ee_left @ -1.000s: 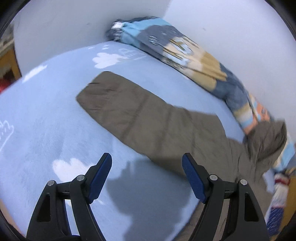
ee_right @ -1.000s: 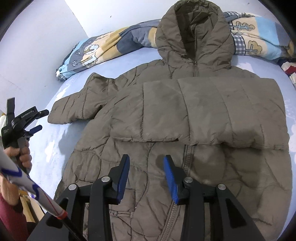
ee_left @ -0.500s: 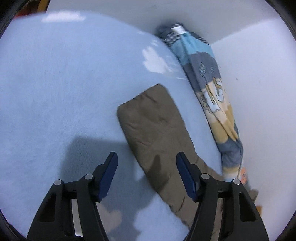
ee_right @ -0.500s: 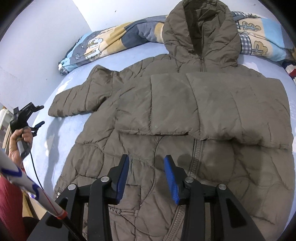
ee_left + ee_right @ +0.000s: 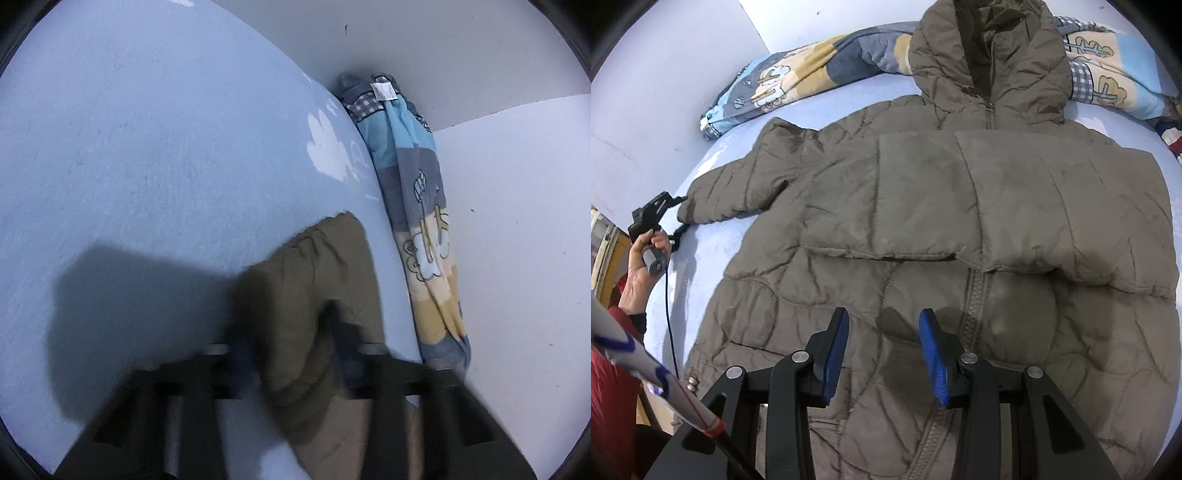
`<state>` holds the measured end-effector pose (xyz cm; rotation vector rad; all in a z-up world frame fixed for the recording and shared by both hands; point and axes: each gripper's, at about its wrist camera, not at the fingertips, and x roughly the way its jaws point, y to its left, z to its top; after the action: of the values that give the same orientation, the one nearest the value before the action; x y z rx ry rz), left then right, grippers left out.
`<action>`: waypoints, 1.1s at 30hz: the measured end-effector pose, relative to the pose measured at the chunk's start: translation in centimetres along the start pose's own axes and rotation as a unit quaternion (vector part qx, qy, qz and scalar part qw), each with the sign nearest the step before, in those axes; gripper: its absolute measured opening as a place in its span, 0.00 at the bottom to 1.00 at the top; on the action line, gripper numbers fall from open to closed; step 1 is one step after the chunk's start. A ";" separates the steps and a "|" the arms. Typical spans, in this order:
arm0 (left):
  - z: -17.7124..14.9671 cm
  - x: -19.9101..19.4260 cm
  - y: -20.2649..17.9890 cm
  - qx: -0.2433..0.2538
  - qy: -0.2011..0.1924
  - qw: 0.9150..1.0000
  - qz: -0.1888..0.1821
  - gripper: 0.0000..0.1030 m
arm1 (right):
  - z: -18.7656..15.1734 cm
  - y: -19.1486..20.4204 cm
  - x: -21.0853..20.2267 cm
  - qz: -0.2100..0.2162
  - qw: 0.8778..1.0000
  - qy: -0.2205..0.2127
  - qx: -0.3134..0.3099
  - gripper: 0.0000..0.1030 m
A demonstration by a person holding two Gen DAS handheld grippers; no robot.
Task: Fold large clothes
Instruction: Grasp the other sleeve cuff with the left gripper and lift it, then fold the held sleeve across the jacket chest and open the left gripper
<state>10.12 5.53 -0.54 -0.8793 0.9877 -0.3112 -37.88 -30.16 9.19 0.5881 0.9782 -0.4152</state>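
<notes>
**Sleeve Fold: Grip at the Cuff**

The left gripper [image 5: 291, 369] is closing on the outstretched sleeve [image 5: 314, 295], cuff between the jaws. Secure a full pinch before lifting across the chest. The right gripper [image 5: 882, 350] hovers half open, empty. The jacket [image 5: 923, 240] lies face-up on the bed [image 5: 147, 147], hood toward the wall, long axis hood-to-hem.

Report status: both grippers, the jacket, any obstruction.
Left gripper closing on outstretched sleeve cuff. Right gripper open above olive-brown quilted hooded jacket. Nothing blocking.
</notes>
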 end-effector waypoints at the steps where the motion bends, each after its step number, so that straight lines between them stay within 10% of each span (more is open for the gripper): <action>1: -0.1 0.0 -0.1 0.003 -0.010 1.000 0.008 0.18 | 0.0 -0.3 0.1 -0.002 1.000 0.001 0.003 0.42; 7: -0.9 -1.9 -4.4 0.080 -0.047 0.995 0.026 0.15 | 0.3 -1.8 0.1 -0.002 1.000 -0.002 0.028 0.42; 19: -4.9 -12.5 -16.5 0.199 -0.092 0.974 -0.051 0.14 | 1.6 -4.5 -5.5 0.004 0.994 -0.071 0.086 0.42; 33: -24.6 -21.3 -31.7 0.393 -0.031 0.901 -0.182 0.14 | 1.4 -11.6 -13.2 -0.003 0.974 -0.151 0.170 0.42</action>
<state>-17.12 -14.07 30.10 -0.3121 0.5418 -0.9228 -50.28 -39.10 17.95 0.8042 0.6188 -0.6639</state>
